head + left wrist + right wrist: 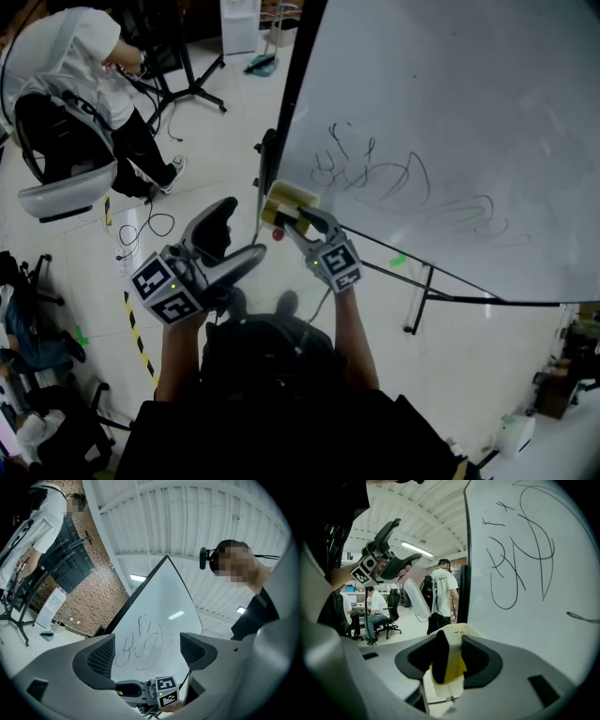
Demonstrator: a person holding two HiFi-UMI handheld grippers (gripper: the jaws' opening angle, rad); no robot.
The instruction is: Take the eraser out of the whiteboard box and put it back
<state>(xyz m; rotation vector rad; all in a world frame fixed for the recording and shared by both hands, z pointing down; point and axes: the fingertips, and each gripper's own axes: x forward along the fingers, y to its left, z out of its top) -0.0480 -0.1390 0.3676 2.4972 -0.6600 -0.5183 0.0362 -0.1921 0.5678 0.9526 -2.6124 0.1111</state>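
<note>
"Head view first," says Tim. "What does the person hold?"

"Two tongs, one in each hand," says Ana. "The right tongs reach up to the bottom left corner of the whiteboard. The left tongs are just beside them, lower and off to the left, over the floor."

"Where is the eraser?"

"Look at the right gripper view. The eraser stands up between the two jaws of the right tongs. It has a black side and a yellow side. It sits in the box, the cream one that hangs at the left edge of the whiteboard."

"Do the tongs pinch it?"

"The jaws are spread a bit. The black side is right by one jaw. On the other side a strip of the box shows between the top of the eraser and the jaw, so it does not look squeezed."

"And the left tongs?"

"The left gripper view shows them spread wide, with nothing between them. They point up at the whiteboard, and you can see the black scribbles through the gap. The marker cube of the right tongs peeks in at the bottom."

"Is anyone else there?"

"A person in a white shirt is at the top left corner of the head view, well apart from the whiteboard."
</note>
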